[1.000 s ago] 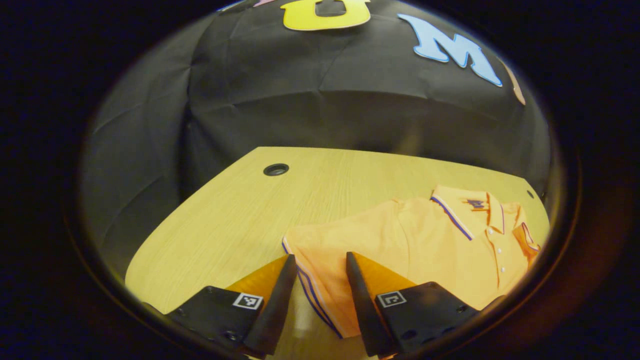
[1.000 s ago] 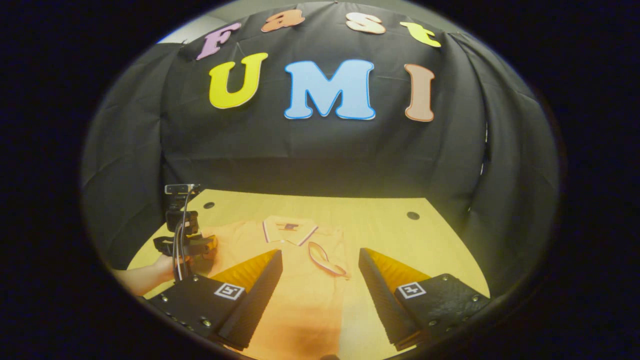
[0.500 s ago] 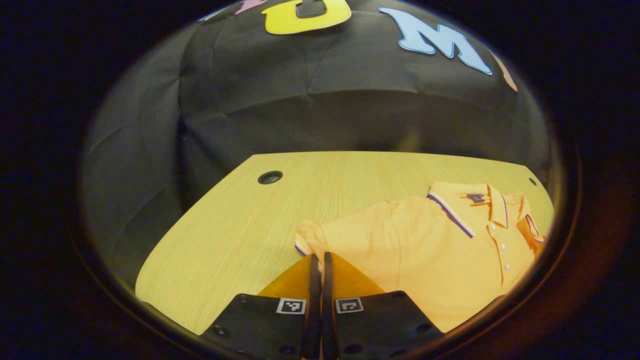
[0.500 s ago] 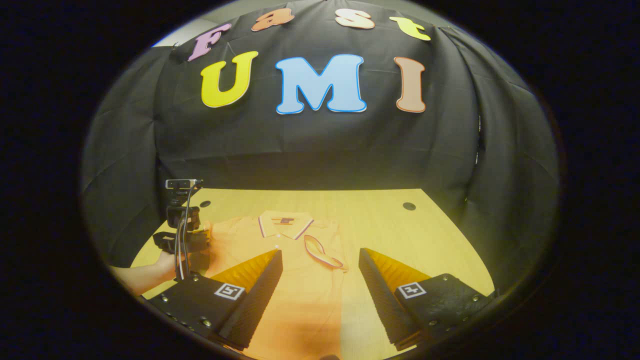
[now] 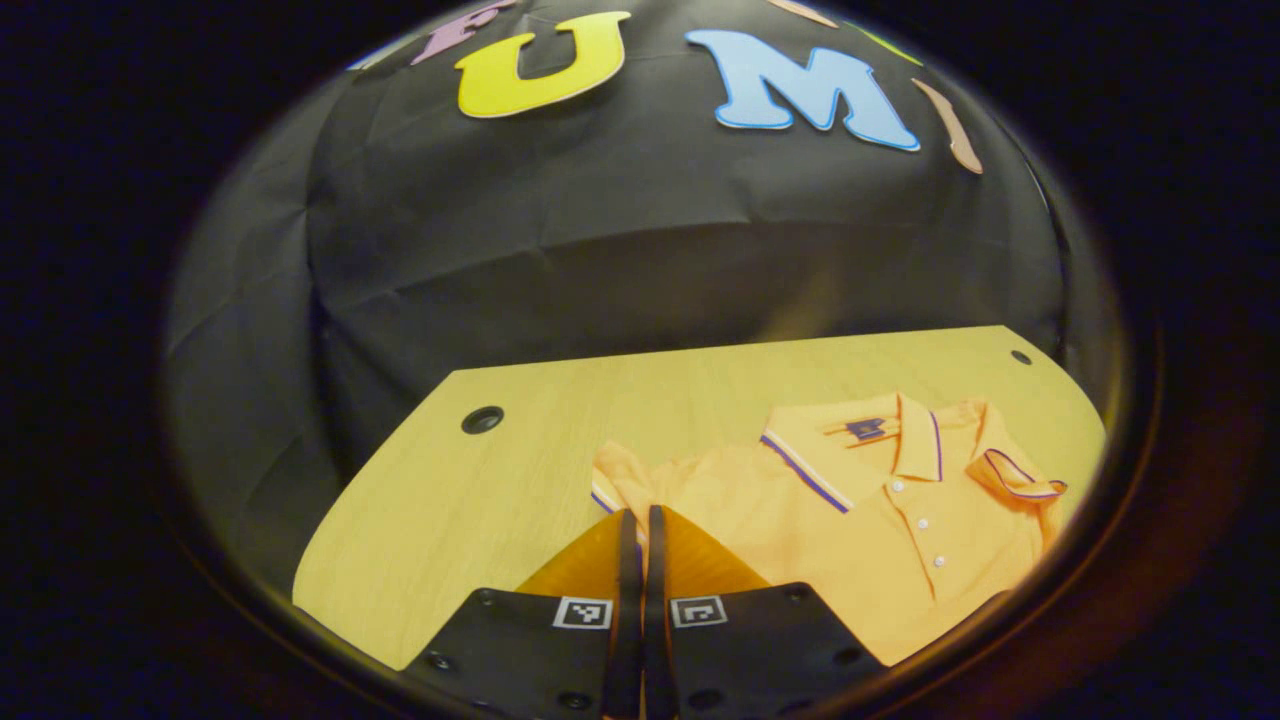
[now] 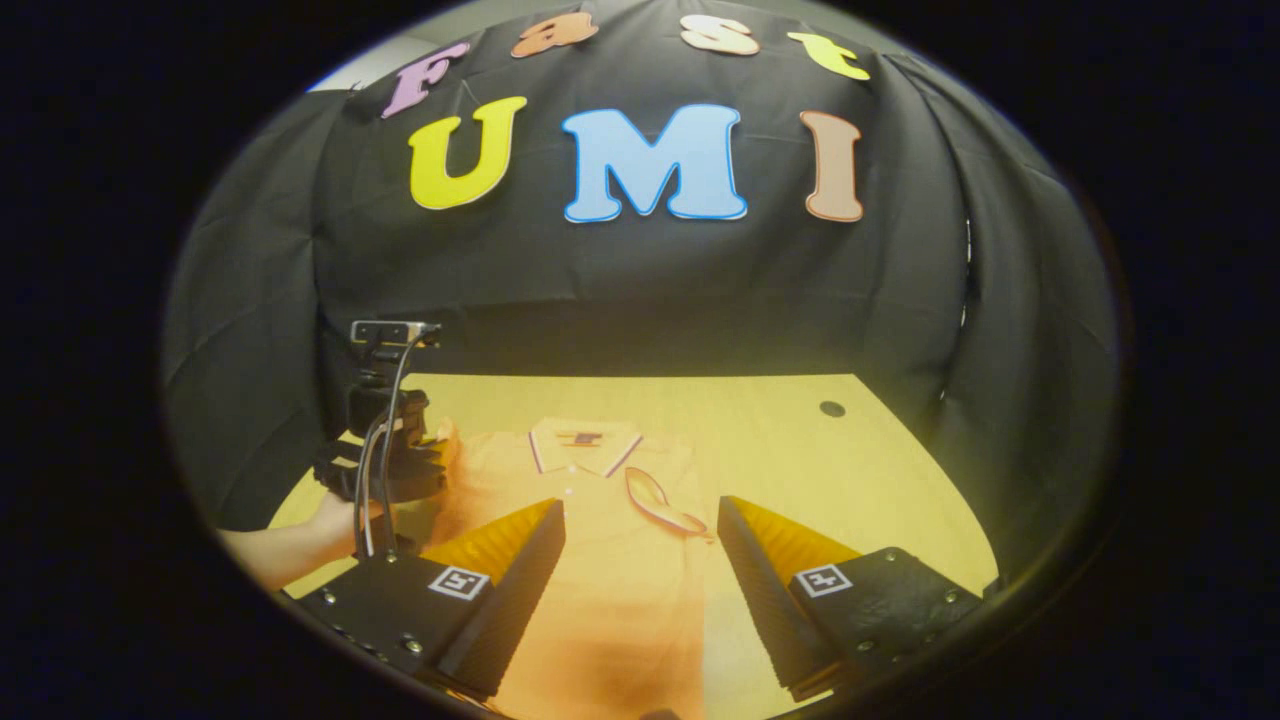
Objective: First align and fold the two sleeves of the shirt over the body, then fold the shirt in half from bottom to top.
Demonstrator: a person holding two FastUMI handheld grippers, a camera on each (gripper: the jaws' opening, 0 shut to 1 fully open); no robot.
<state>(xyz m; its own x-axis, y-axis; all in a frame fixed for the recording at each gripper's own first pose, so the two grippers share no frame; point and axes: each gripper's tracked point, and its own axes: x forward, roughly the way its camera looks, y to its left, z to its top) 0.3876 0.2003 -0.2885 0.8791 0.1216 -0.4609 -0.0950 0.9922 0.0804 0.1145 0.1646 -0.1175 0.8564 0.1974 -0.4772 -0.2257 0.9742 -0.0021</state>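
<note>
The left gripper [image 5: 636,515] is clenched on the shirt's left sleeve [image 5: 618,478], with the shirt [image 5: 880,520] spread on the table [image 5: 450,500] to its right. The right gripper [image 6: 640,515] gapes empty above the shirt's body.

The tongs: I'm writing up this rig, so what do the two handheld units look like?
Each of the tongs, left and right, has wedge-shaped ribbed fingers on black blocks bearing square black-and-white markers. In the right gripper view, the left unit carries a small camera with cables; the forearm is bare.
</note>
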